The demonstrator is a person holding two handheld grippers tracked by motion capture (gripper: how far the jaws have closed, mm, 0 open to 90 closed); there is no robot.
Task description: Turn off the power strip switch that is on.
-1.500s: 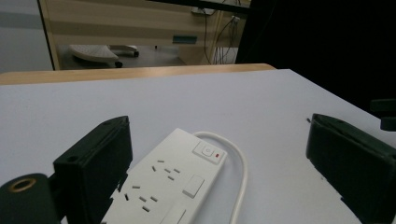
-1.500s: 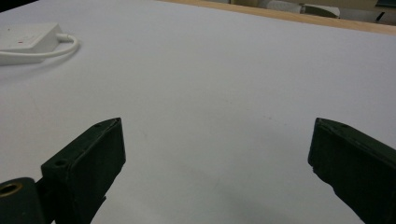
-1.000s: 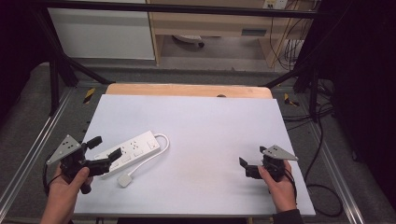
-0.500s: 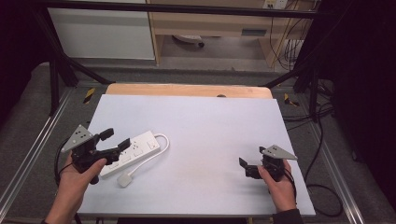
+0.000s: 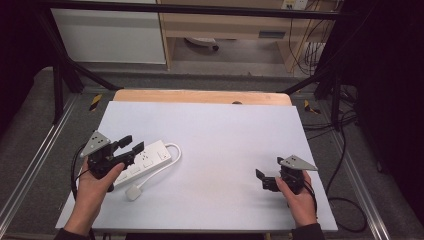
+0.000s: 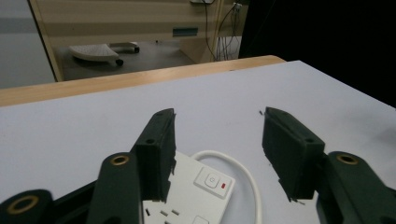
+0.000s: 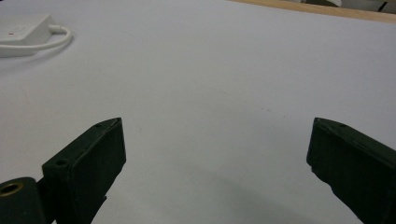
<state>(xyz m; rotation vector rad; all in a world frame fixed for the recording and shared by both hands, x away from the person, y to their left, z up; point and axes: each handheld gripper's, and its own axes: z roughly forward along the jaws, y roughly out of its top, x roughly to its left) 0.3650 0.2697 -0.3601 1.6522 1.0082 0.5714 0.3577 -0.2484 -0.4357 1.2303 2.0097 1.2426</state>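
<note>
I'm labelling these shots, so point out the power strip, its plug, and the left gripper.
power strip [image 5: 145, 157]: high view, on its white top face.
plug [image 5: 133, 193]: high view, on the plug body.
left gripper [image 5: 131, 143]: high view, midway between its open fingertips.

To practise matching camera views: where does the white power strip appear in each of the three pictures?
High view: power strip lies left of centre, by the left gripper.
Left gripper view: bottom centre, between the open jaws.
Right gripper view: top left corner.
Shared landmark: its looping white cable.
</note>
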